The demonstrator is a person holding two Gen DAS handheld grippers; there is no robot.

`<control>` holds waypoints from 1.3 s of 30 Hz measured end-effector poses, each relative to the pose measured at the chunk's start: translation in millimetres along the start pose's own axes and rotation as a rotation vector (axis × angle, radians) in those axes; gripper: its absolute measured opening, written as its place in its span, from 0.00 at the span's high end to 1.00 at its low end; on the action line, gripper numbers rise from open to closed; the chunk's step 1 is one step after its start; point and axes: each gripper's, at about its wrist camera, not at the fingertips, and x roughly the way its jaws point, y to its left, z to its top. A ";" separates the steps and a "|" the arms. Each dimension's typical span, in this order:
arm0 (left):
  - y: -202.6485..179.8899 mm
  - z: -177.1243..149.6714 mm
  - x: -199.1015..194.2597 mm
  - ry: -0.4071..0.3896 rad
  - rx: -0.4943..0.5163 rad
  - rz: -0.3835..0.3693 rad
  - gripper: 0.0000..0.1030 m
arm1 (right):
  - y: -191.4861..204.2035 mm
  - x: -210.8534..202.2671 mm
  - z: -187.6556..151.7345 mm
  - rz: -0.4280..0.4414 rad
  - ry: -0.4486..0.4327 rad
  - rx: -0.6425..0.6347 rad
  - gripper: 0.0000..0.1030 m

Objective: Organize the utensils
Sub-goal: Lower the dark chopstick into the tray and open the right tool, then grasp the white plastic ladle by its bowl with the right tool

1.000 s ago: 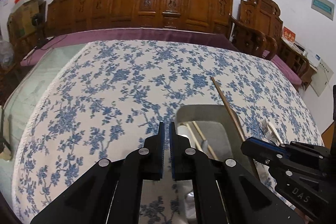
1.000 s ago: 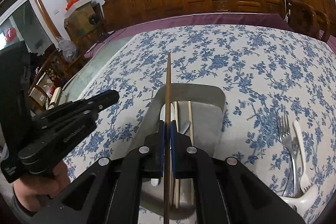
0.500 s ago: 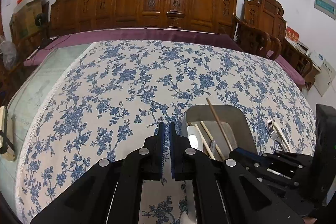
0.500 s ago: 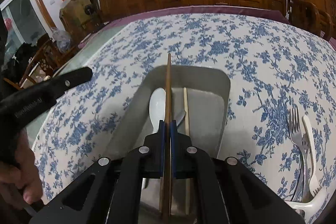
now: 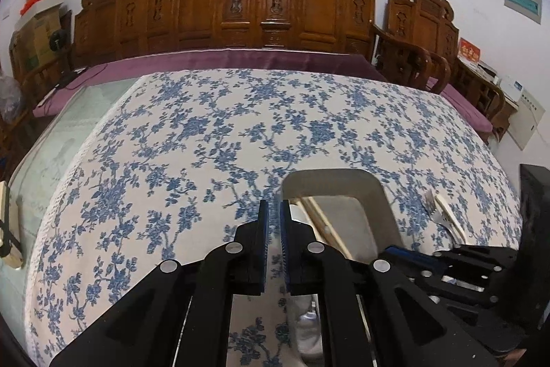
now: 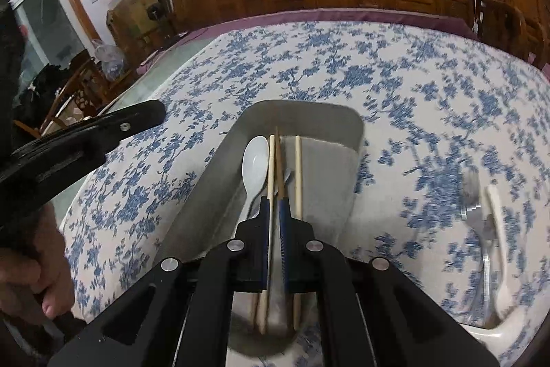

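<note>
A grey tray (image 6: pixel 309 112) sits on the flowered cloth and holds a white spoon (image 6: pixel 256 162), two pale chopsticks (image 6: pixel 298 174) and a brown chopstick (image 6: pixel 279 157). My right gripper (image 6: pixel 274 205) hovers over the tray's near half, its jaws a sliver apart. The brown chopstick lies beside the slit, and its near part runs under the right finger. Through the slit I see only a pale chopstick below. My left gripper (image 5: pixel 274 215) hangs just left of the tray (image 5: pixel 374 191). Its jaws are opening with nothing between them.
A metal fork (image 6: pixel 472 205) and a white plastic utensil (image 6: pixel 496 215) lie on the cloth right of the tray. A hand (image 6: pixel 37 263) holds the left gripper (image 6: pixel 144 117) at the tray's left. Carved wooden chairs (image 5: pixel 261 9) line the far edge of the table.
The brown chopstick stood out of the right jaws above the tray; now it lies inside the tray. The right gripper came lower over the tray. The left jaws parted slightly.
</note>
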 end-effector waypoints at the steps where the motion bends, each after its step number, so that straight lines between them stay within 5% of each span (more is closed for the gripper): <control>1: -4.7 -0.8 -0.6 0.000 0.008 -0.005 0.92 | -1.9 -5.9 -1.7 0.001 -0.006 -0.006 0.93; 10: -51.1 -13.3 -5.5 0.010 0.077 -0.069 0.91 | -52.0 -82.4 -33.0 -0.076 -0.034 -0.052 0.93; 17: -82.7 -24.6 -8.2 0.029 0.109 -0.125 0.88 | -99.1 -113.8 -62.6 -0.192 -0.004 -0.080 0.80; 24: -113.0 -37.5 -9.8 0.047 0.145 -0.173 0.87 | -129.1 -110.5 -85.7 -0.264 0.051 -0.109 0.60; 39: -151.7 -61.2 -6.4 0.090 0.230 -0.208 0.86 | -134.2 -76.5 -110.9 -0.344 0.153 -0.226 0.47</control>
